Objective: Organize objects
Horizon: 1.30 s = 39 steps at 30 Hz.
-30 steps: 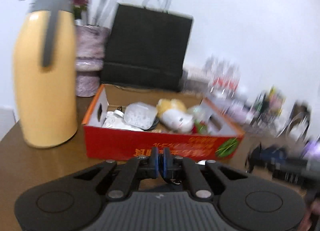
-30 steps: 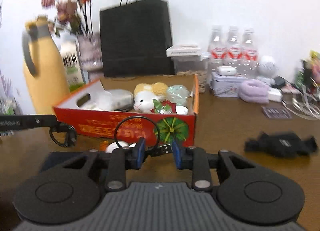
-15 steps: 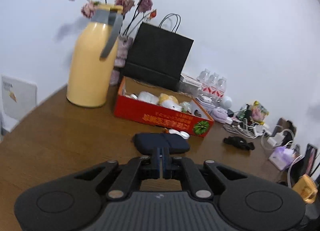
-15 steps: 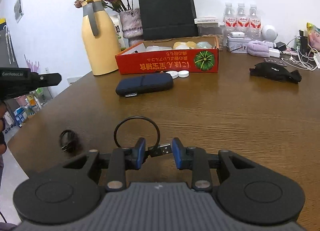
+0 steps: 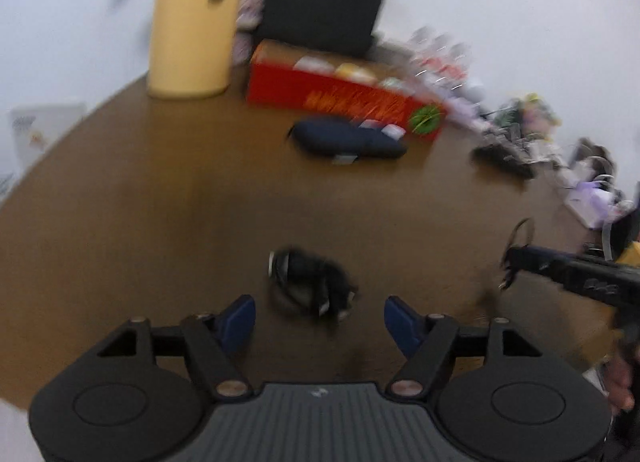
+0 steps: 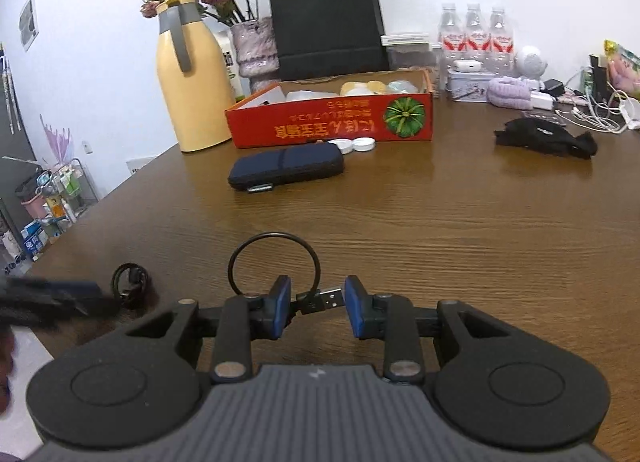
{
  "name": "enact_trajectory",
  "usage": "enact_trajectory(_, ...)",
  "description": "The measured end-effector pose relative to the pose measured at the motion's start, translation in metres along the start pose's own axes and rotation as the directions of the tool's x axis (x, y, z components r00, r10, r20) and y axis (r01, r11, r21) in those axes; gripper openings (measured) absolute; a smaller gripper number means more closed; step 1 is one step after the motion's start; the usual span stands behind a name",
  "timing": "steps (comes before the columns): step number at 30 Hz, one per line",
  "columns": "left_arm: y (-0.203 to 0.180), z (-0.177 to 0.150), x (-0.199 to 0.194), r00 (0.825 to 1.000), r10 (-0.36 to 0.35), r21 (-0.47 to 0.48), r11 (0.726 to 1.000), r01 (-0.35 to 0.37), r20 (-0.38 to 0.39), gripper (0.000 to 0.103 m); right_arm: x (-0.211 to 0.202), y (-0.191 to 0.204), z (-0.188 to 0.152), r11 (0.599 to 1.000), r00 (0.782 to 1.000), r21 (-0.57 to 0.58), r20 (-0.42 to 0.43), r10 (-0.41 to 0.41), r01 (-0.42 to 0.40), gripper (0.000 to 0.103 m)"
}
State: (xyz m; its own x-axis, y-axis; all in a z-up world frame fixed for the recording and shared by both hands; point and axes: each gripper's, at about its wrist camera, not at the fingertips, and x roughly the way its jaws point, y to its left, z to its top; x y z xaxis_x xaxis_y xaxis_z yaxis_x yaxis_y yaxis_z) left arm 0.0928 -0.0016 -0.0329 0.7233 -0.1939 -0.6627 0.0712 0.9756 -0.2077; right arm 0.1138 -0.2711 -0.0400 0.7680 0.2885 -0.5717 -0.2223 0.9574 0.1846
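My right gripper (image 6: pixel 314 306) is shut on a short black USB cable (image 6: pixel 320 299), whose loop (image 6: pixel 274 260) stands up above the fingers over the wooden table (image 6: pixel 460 230). My left gripper (image 5: pixel 320 320) is open, its blue pads either side of a small coiled black cable (image 5: pixel 310 282) that lies on the table just ahead. That coil also shows in the right wrist view (image 6: pixel 130 282), at the table's left edge. The red cardboard box (image 6: pixel 332 122) with several items in it stands at the back.
A dark blue pouch (image 6: pixel 286 168) and two white lids (image 6: pixel 352 144) lie in front of the box. A yellow thermos (image 6: pixel 192 78), flower vase (image 6: pixel 256 50), black paper bag (image 6: pixel 328 18), water bottles (image 6: pixel 472 30) and a black strap (image 6: pixel 548 138) stand around. The table edge is at left.
My left gripper has opened and swung down toward the coiled cable near the table's front. My right gripper has pulled back from the box, still holding the USB cable.
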Motion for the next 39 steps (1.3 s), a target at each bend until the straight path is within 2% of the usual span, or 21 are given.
enact_trajectory(1, -0.004, -0.002, 0.003, 0.999, 0.017, -0.003, 1.000, -0.017, 0.030, 0.079, 0.000, 0.004, 0.000, 1.000, 1.000, -0.010, 0.002, 0.010, -0.010, 0.030)
enact_trajectory(2, -0.007, -0.001, 0.008, 0.999, 0.025, -0.015, 1.000, -0.024, 0.023, 0.078, 0.000, 0.008, 0.000, 1.000, 1.000, -0.023, 0.004, 0.022, -0.022, 0.030)
enact_trajectory(4, -0.014, 0.000, 0.015, 0.999, 0.011, -0.009, 1.000, -0.011, 0.036, 0.067, 0.001, 0.013, 0.000, 0.999, 0.999, -0.042, -0.003, 0.034, -0.034, 0.030)
enact_trajectory(5, -0.020, 0.000, 0.018, 0.999, 0.013, 0.024, 1.000, -0.014, 0.039, 0.041, 0.002, 0.015, -0.001, 0.999, 0.999, -0.043, -0.007, 0.033, -0.034, 0.030)
enact_trajectory(9, -0.035, 0.000, 0.022, 1.000, -0.010, 0.106, 0.994, 0.007, 0.023, 0.031, 0.003, 0.011, -0.005, 1.000, 1.000, -0.018, -0.014, 0.016, -0.016, 0.030)
enact_trajectory(12, -0.031, 0.006, 0.023, 0.998, -0.052, 0.082, 0.995, 0.050, 0.027, 0.023, 0.006, 0.005, -0.004, 1.000, 1.000, 0.002, -0.022, 0.009, -0.008, 0.030)
enact_trajectory(15, -0.023, 0.025, 0.021, 0.994, -0.071, 0.065, 0.996, 0.066, 0.083, 0.023, 0.011, 0.000, 0.009, 1.000, 1.000, -0.003, -0.008, 0.017, -0.018, 0.030)
enact_trajectory(18, -0.011, 0.063, 0.025, 0.983, -0.095, 0.066, 0.994, 0.085, 0.155, 0.023, 0.017, -0.003, 0.042, 0.998, 0.999, -0.048, 0.043, 0.033, -0.031, 0.030)
enact_trajectory(21, -0.004, 0.122, 0.039, 0.964, -0.140, 0.110, 0.987, 0.118, 0.226, 0.023, 0.033, -0.007, 0.091, 0.993, 0.992, -0.110, 0.115, 0.053, -0.040, 0.030)
enact_trajectory(25, -0.001, 0.209, 0.088, 0.958, -0.150, 0.133, 0.984, 0.120, 0.244, 0.023, 0.088, -0.018, 0.170, 0.992, 0.984, -0.108, 0.156, 0.086, -0.069, 0.030)
enact_trajectory(27, -0.003, 0.241, 0.122, 0.961, -0.100, 0.127, 0.990, 0.069, 0.259, 0.023, 0.127, -0.020, 0.206, 0.994, 0.985, -0.090, 0.156, 0.077, -0.063, 0.030)
enact_trajectory(29, -0.002, 0.259, 0.157, 0.966, -0.051, 0.119, 0.993, 0.021, 0.252, 0.026, 0.168, -0.025, 0.229, 0.997, 0.988, -0.053, 0.141, 0.062, -0.055, 0.033)
enact_trajectory(30, -0.001, 0.263, 0.173, 0.969, -0.039, 0.112, 0.994, 0.012, 0.244, 0.030, 0.190, -0.030, 0.236, 0.999, 0.991, -0.021, 0.123, 0.052, -0.050, 0.038)
enact_trajectory(31, 0.001, 0.266, 0.191, 0.972, -0.017, 0.077, 0.997, -0.001, 0.235, 0.035, 0.211, -0.036, 0.240, 0.999, 0.995, 0.012, 0.094, 0.033, -0.034, 0.063)
enact_trajectory(32, 0.001, 0.267, 0.205, 0.979, 0.002, 0.081, 0.996, -0.019, 0.205, 0.042, 0.230, -0.041, 0.242, 0.999, 0.998, 0.048, 0.069, 0.006, -0.010, 0.074)
enact_trajectory(33, 0.000, 0.268, 0.216, 0.986, 0.015, 0.128, 0.991, -0.036, 0.167, 0.043, 0.242, -0.046, 0.239, 0.997, 0.997, 0.077, 0.077, -0.014, 0.008, 0.074)
enact_trajectory(35, 0.001, 0.270, 0.223, 0.986, 0.041, 0.193, 0.979, -0.072, 0.161, 0.048, 0.259, -0.051, 0.239, 0.996, 0.999, 0.082, 0.027, -0.028, 0.026, 0.072)
enact_trajectory(36, 0.005, 0.270, 0.223, 0.982, 0.052, 0.177, 0.981, -0.084, 0.179, 0.063, 0.258, -0.052, 0.240, 0.998, 0.999, 0.060, 0.040, -0.026, 0.023, 0.073)
enact_trajectory(37, 0.011, 0.271, 0.222, 0.981, 0.050, 0.150, 0.986, -0.079, 0.186, 0.071, 0.256, -0.054, 0.240, 0.998, 0.998, 0.058, 0.060, -0.034, 0.031, 0.080)
enact_trajectory(38, 0.016, 0.273, 0.222, 0.982, 0.040, 0.120, 0.991, -0.063, 0.183, 0.076, 0.256, -0.057, 0.240, 0.997, 0.997, 0.071, 0.062, -0.044, 0.040, 0.085)
enact_trajectory(39, 0.020, 0.275, 0.223, 0.984, 0.035, 0.092, 0.994, -0.051, 0.175, 0.076, 0.255, -0.057, 0.241, 0.996, 0.997, 0.076, 0.060, -0.043, 0.038, 0.086)
